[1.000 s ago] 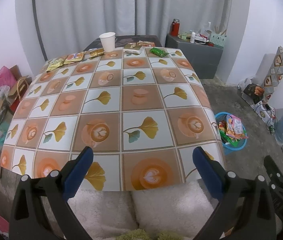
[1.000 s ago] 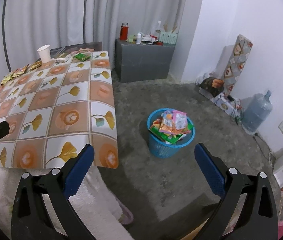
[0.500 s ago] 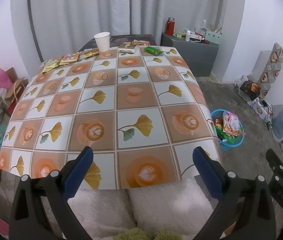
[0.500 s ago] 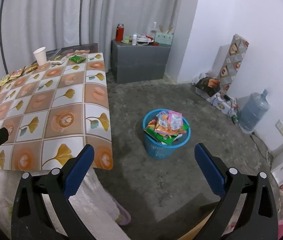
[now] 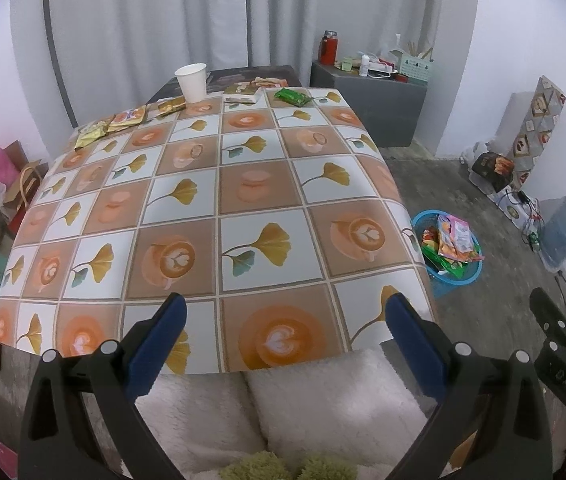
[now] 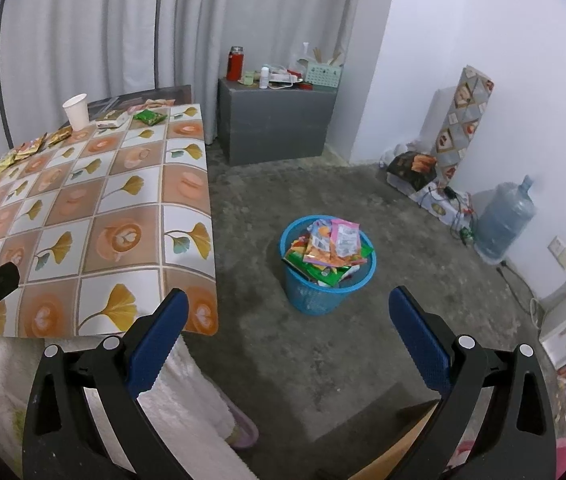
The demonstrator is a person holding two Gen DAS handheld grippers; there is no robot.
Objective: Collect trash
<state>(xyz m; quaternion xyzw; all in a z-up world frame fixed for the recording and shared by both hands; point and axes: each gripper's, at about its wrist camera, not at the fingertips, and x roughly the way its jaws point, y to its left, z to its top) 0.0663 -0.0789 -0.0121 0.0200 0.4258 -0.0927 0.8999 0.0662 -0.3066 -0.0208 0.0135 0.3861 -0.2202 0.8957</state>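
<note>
A blue trash basket (image 6: 329, 276) full of snack wrappers stands on the floor right of the table; it also shows in the left wrist view (image 5: 449, 254). At the table's far edge lie a white paper cup (image 5: 191, 82), a green packet (image 5: 292, 96), a flat box (image 5: 241, 96) and yellow and orange wrappers (image 5: 123, 120). My left gripper (image 5: 283, 312) is open and empty above the table's near edge. My right gripper (image 6: 287, 308) is open and empty over the floor, short of the basket.
The patterned table (image 5: 187, 216) fills the left wrist view. A grey cabinet (image 6: 275, 120) with bottles stands at the back. A water jug (image 6: 505, 220), boxes and cables line the right wall. White cushions (image 5: 323, 400) lie below the near table edge.
Both grippers have drawn back and risen a little; the table and basket look farther off. Both stayed open and empty.
</note>
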